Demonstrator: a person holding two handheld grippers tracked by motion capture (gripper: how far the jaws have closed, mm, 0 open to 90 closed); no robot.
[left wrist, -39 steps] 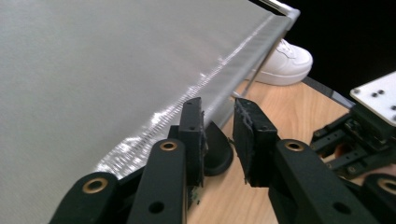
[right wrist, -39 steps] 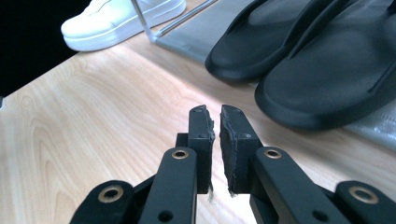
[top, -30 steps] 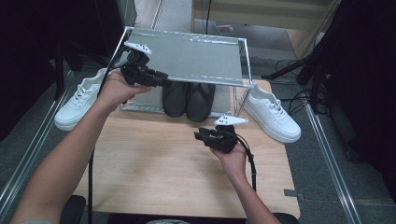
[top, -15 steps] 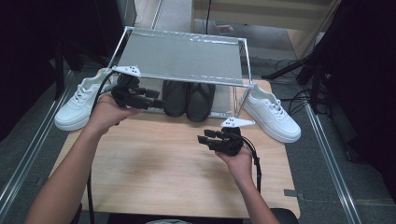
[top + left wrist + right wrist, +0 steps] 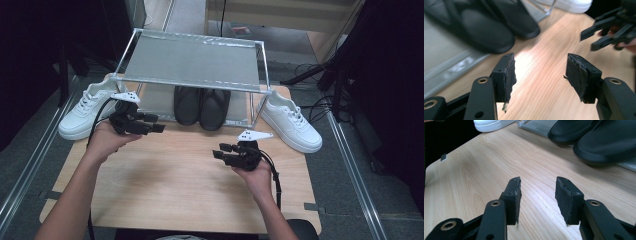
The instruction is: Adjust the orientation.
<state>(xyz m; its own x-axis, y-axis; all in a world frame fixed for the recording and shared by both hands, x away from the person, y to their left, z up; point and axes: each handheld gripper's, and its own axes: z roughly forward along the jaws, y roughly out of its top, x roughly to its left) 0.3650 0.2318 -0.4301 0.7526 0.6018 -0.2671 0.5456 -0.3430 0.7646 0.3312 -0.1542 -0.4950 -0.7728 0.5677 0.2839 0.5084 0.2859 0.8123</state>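
A pair of black slippers (image 5: 202,105) stands on the lower shelf of a metal shoe rack (image 5: 192,60). One white sneaker (image 5: 85,112) lies left of the rack, another (image 5: 292,122) to its right. My left gripper (image 5: 159,125) hovers low over the wooden table (image 5: 165,190), in front of the rack's left leg, pointing right. Its jaws have just been opening and stand open with nothing between them (image 5: 540,65). My right gripper (image 5: 218,151) points left in front of the slippers (image 5: 599,140). It too has just been opening and is open and empty (image 5: 537,185).
The rack's lower shelf edge (image 5: 454,67) runs close to the left gripper. The right gripper (image 5: 609,30) faces it across bare wood. Metal rails (image 5: 30,165) flank the table. Cables (image 5: 320,100) lie on the floor at the right.
My left hand has come down from the rack's top left corner to just above the table. Both grippers' jaws have spread wider. The right hand has stayed about where it was.
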